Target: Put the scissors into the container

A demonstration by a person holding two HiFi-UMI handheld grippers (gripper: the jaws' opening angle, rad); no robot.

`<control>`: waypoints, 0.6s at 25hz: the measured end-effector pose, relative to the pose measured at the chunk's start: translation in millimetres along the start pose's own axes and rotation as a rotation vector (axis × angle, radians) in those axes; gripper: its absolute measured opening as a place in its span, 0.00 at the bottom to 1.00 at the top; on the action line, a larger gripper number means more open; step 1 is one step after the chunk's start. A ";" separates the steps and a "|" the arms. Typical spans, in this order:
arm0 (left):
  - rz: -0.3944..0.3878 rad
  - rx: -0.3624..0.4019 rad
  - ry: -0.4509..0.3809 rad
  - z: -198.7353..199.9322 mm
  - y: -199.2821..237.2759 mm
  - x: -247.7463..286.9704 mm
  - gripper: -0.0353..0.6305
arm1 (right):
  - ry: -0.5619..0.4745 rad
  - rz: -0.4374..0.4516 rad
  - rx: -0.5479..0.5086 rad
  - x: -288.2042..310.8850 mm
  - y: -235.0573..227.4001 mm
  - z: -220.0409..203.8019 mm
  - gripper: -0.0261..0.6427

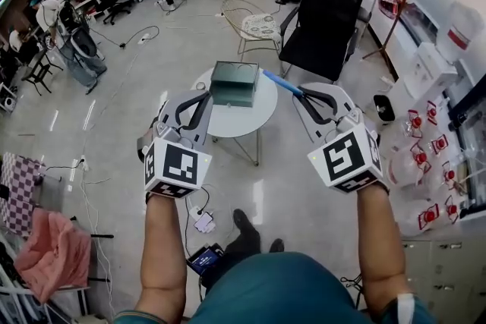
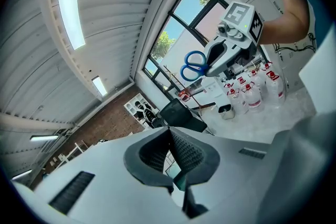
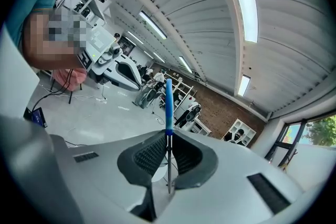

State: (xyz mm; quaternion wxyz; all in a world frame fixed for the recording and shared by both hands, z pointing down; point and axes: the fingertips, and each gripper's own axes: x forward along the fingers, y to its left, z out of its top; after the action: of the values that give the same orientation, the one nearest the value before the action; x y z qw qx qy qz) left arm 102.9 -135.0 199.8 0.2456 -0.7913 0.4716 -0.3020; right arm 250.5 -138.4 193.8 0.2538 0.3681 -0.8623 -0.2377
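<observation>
A dark green open container (image 1: 234,83) stands on a small round white table (image 1: 262,116) below me. My right gripper (image 1: 305,96) is shut on the scissors (image 1: 282,83), held by the blades with the blue handles pointing at the container's right edge. In the right gripper view the scissors (image 3: 168,107) stand upright between the pads of the right gripper (image 3: 168,139). My left gripper (image 1: 202,96) hovers at the container's left side, jaws shut and empty. The left gripper view shows the left gripper (image 2: 169,134) closed, with the scissors' blue loops (image 2: 194,65) in the right gripper (image 2: 227,55) beyond.
A black office chair (image 1: 326,23) and a wire chair (image 1: 254,25) stand behind the table. Bottles with red caps (image 1: 429,136) line the floor at right. Cables and a tablet (image 1: 203,260) lie near my feet; a pink cloth (image 1: 49,254) hangs at left.
</observation>
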 end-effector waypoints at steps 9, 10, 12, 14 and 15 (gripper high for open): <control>-0.012 -0.014 -0.004 -37.7 58.4 64.7 0.08 | 0.023 -0.004 0.021 83.8 -32.5 1.7 0.11; -0.012 -0.015 -0.002 -42.8 65.2 70.9 0.08 | 0.026 -0.005 0.026 93.5 -36.1 2.0 0.11; -0.011 -0.019 0.006 -54.9 78.2 83.8 0.08 | 0.026 -0.005 0.030 112.6 -42.7 2.5 0.11; -0.011 -0.028 0.013 -67.8 88.8 96.5 0.08 | 0.030 -0.004 0.034 131.1 -47.0 0.7 0.11; -0.012 -0.032 0.014 -74.4 94.1 102.1 0.08 | 0.034 -0.003 0.035 141.0 -48.2 -0.1 0.11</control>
State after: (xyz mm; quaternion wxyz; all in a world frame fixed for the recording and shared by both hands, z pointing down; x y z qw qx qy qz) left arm 31.9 -275.0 213.5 0.2276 -0.7959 0.4732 -0.3014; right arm 190.7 -274.6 202.1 0.2615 0.3776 -0.8615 -0.2167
